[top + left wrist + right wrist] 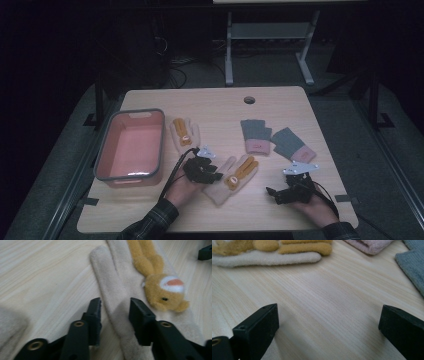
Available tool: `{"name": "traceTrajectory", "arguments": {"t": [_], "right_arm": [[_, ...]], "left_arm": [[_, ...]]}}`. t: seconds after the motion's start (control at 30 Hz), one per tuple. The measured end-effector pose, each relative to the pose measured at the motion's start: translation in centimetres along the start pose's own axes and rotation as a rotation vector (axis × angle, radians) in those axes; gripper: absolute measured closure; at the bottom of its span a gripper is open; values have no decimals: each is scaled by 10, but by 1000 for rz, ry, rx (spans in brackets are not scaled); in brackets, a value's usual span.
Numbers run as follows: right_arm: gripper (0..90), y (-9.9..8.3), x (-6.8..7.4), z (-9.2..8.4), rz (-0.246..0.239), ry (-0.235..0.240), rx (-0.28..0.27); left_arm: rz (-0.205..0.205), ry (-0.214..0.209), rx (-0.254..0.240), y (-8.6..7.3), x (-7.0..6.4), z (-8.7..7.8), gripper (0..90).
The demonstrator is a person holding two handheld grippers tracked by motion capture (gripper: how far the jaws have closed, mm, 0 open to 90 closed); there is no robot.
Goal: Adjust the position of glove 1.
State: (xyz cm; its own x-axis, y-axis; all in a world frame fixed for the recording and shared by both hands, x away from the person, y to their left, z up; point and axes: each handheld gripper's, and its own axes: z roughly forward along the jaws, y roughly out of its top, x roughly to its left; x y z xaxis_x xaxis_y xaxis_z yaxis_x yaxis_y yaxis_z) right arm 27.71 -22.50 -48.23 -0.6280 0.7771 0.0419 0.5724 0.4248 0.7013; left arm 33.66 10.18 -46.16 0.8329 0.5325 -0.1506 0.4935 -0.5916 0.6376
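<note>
The left gripper (212, 172) hovers low over the near cream glove (231, 178), at the thumb edge of that glove. In the left gripper view its jaws stand partly spread on either side of the glove's thumb (113, 307), with a gap showing between each pad and the fabric, so nothing is pinched. The glove lies flat on the table (280, 107), its orange plush animal (160, 285) facing up just beyond the jaws.

The right gripper (280, 192) rests on the table to the right of that same glove, well apart from it. Its jaws are spread wide over bare wood, holding nothing.

A second cream glove (184, 134) lies beyond the near one, just beside the pink basket (131, 146), which stands to the left of the near glove. Two grey gloves with pink cuffs (274, 141) lie beyond and to the right of the near glove, side by side.
</note>
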Motion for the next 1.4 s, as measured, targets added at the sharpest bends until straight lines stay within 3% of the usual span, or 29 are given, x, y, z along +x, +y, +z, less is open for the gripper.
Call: {"name": "traceTrajectory", "arguments": {"t": [0.17, 0.23, 0.27, 0.33, 0.37, 0.43, 0.67, 0.83, 1.07, 1.27, 1.4], "right_arm": [[23, 0, 0, 0, -3, 0, -2], [23, 0, 0, 0, -2, 0, -1], [23, 0, 0, 0, -2, 0, -1], [23, 0, 0, 0, -2, 0, -1], [23, 0, 0, 0, -2, 0, -1], [23, 0, 0, 0, -2, 0, -1], [23, 0, 0, 0, -2, 0, -2], [23, 0, 0, 0, 0, 0, -2], [23, 0, 0, 0, -2, 1, -3], [23, 0, 0, 0, 0, 0, -2], [23, 0, 0, 0, 0, 1, -1]], "left_arm": [[-13, -26, -2, 1, -2, 2, 848], [-3, -30, 16, 2, -1, 1, 877], [-20, -32, 3, 3, -1, 1, 884], [-23, -41, -4, 4, 1, -2, 887], [-41, -45, -22, 5, 0, -3, 887], [-36, -55, -54, 10, 2, -13, 888], [-30, -40, -125, 19, 3, -31, 888], [-25, 28, -175, 24, 12, -50, 888], [-27, 79, -223, 24, 19, -66, 887], [-20, 41, -203, 21, 12, -56, 886], [16, 1, -191, 24, -1, -49, 885]]}}
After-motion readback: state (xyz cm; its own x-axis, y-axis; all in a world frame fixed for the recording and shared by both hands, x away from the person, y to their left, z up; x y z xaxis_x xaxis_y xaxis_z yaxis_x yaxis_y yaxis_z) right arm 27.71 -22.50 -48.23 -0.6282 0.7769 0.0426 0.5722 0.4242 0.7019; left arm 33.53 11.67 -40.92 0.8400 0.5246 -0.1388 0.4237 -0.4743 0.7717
